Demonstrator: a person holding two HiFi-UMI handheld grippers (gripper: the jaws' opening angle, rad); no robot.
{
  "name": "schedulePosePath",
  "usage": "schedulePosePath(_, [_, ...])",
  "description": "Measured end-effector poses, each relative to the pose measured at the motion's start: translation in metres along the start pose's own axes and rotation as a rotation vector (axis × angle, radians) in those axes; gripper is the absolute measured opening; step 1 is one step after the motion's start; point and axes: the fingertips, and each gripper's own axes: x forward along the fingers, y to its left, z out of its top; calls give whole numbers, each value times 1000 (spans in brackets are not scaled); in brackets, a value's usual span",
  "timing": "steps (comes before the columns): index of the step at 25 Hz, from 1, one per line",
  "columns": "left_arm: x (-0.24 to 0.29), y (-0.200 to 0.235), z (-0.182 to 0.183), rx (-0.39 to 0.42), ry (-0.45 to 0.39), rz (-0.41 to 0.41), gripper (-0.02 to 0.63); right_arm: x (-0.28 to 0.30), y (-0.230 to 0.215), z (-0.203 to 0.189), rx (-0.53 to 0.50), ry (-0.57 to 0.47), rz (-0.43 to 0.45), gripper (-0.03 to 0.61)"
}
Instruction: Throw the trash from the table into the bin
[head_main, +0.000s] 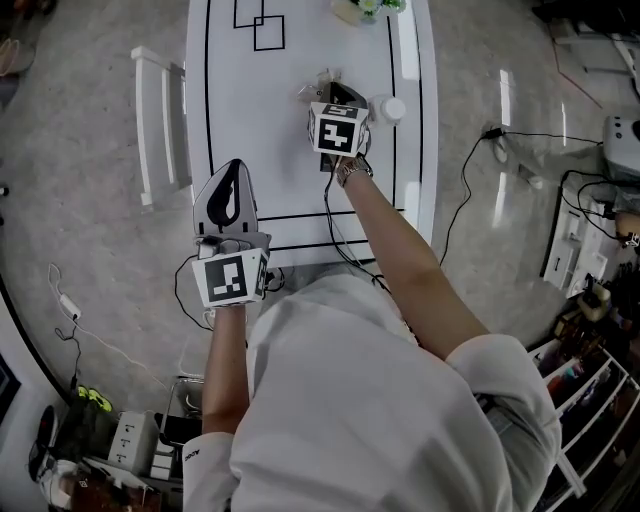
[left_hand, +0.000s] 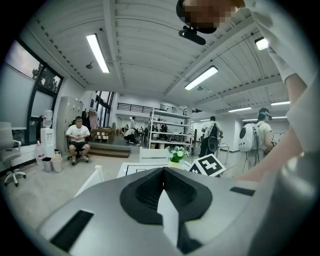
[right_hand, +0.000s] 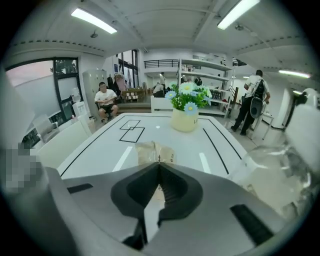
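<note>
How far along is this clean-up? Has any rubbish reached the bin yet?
Done: nothing that shows; no bin is plainly in view. In hand: the right gripper is shut on a crinkled wrapper lying on the table. Left to do: carry it off, then fetch the clear plastic bottle beside it. The left gripper is shut and empty.

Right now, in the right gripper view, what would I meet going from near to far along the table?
right hand-held gripper → crumpled tan wrapper → vase of flowers → white chair at the table's far end
</note>
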Motion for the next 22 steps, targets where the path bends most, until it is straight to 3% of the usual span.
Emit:
schedulePosePath(9, [-49,-16,-4,12,-36,-36,5,-76,24,15,33,-188,56,9])
schedulePosePath(22, [-178,-11,-13,24,-88,6,5,-222,88,-4,-10,-422,103,9])
